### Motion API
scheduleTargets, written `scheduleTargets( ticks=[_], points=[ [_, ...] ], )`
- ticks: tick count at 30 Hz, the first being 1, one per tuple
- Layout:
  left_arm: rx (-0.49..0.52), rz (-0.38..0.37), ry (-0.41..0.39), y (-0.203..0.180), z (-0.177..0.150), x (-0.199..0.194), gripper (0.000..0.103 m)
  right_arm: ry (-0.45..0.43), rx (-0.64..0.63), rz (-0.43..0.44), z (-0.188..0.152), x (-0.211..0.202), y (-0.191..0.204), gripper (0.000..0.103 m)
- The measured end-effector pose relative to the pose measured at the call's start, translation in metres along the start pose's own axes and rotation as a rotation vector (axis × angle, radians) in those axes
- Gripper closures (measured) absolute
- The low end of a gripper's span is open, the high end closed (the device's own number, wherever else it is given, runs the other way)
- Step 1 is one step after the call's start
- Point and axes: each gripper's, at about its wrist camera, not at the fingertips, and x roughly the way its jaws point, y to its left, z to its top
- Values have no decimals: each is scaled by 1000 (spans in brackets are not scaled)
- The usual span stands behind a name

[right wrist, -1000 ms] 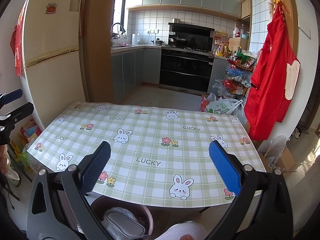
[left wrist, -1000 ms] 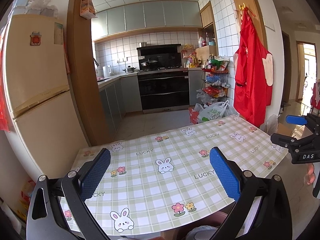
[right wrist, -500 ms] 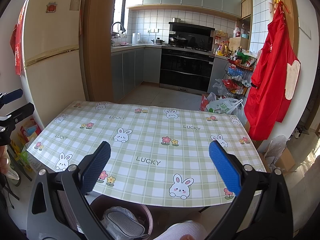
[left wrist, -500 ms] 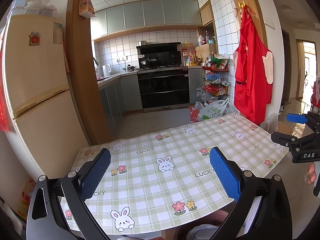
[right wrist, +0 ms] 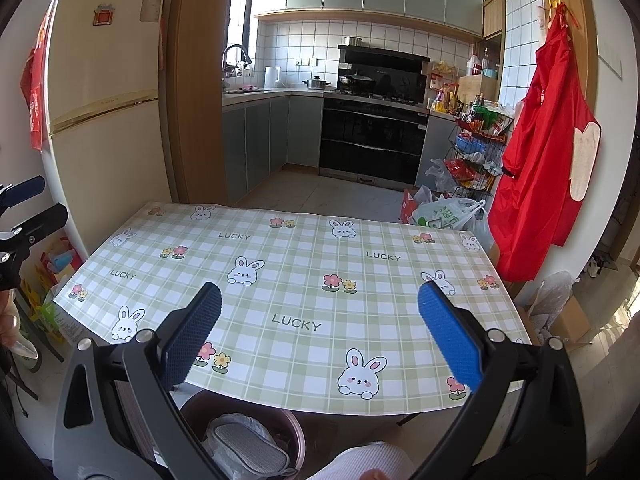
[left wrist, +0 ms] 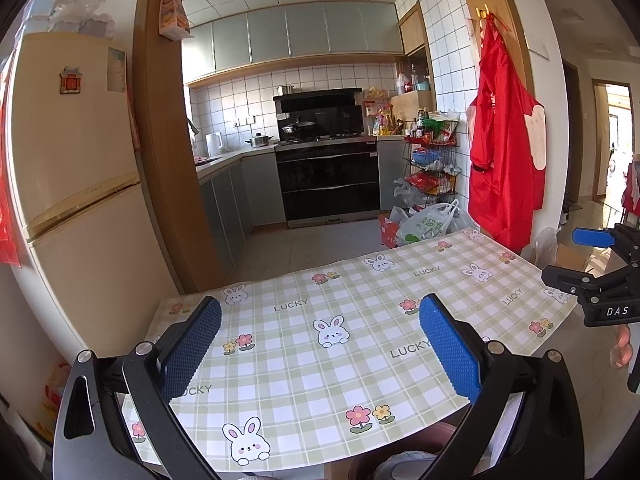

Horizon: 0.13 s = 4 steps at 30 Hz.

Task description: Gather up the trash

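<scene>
- The left gripper (left wrist: 320, 326) is hanging over the near edge of the table (left wrist: 360, 364). Its two blue pads (left wrist: 448, 350) are spread wide apart and are holding nothing.
- The right gripper (right wrist: 320, 326) is hanging over the same table (right wrist: 304, 280). Its two blue pads (right wrist: 446, 340) are also spread wide and are holding nothing.
- Each camera is also seeing the other gripper at the side of its view, so there are two grippers in all.
- One checked cloth with bunnies, flowers and the word LUCKY is covering the table.
- One brown trash bin (right wrist: 240, 436) is sitting on the floor, just under the near edge of the table. One pale bag (right wrist: 236, 446) is lining it, and one grey thing is lying on top inside.
- One fridge (right wrist: 104, 120) is standing at the left.
- One black oven (right wrist: 372, 140) is standing at the back of the kitchen.
- One red apron (right wrist: 544, 176) is hanging on the wall at the right.
- One wire rack (right wrist: 476, 152) of packets is standing beside the apron, with one white shopping bag (right wrist: 448, 212) on the floor next to it.
</scene>
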Motion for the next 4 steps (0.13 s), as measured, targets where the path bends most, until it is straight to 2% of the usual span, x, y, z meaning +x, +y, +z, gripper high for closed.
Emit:
scheduleTargets(
  ticks=[4],
  points=[
    [14,0,-1,-2,1,-1,6,0,-1,-1,1,1,2,6]
  ],
)
